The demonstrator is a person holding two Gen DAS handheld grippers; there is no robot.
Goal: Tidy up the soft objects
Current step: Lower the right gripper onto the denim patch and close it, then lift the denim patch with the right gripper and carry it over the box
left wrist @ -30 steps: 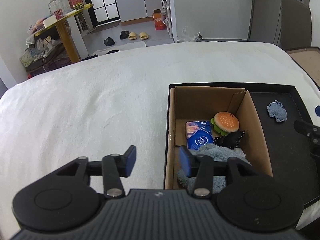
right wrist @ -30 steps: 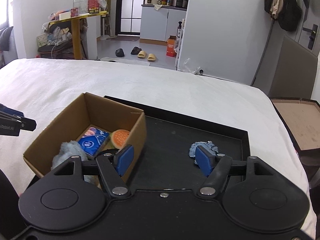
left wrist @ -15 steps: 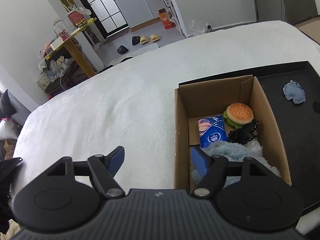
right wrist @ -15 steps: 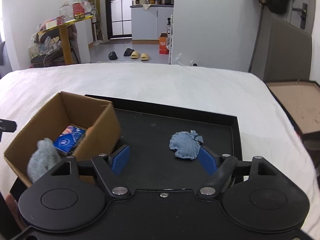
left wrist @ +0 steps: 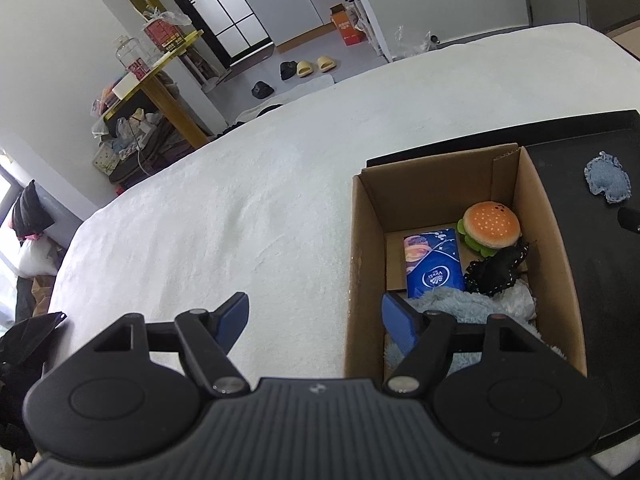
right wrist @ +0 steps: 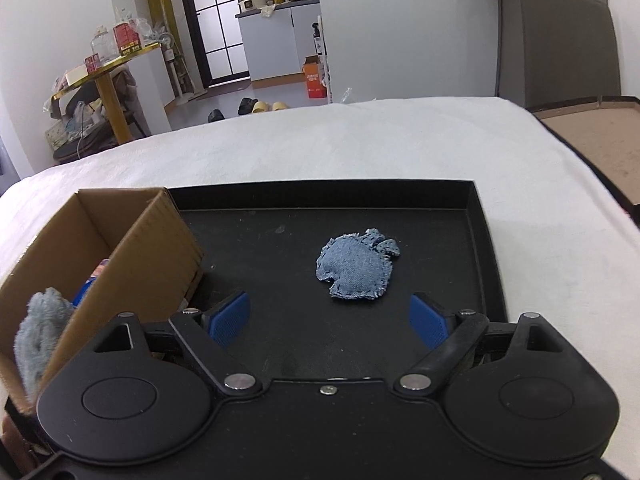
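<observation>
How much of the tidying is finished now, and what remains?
Mostly done: the cardboard box already holds the burger toy, tissue pack, black item and fluffy blue cloth. Nothing is held. The right gripper, jaws just opening and empty, faces the denim apple, alone on the black tray. It remains to be boxed.

Small home/studio apt: white-blanketed bed (right wrist: pixel 360 140) up front, slippers (right wrist: pixel 266 106) on floor at 12 o'clock. Kitchen cabinets (right wrist: pixel 280 40) w/ appliances behind, glass-pane door (right wrist: pixel 216 20) beside them; cluttered yellow side table (right wrist: pixel 108 68) at 10 o'clock.
</observation>
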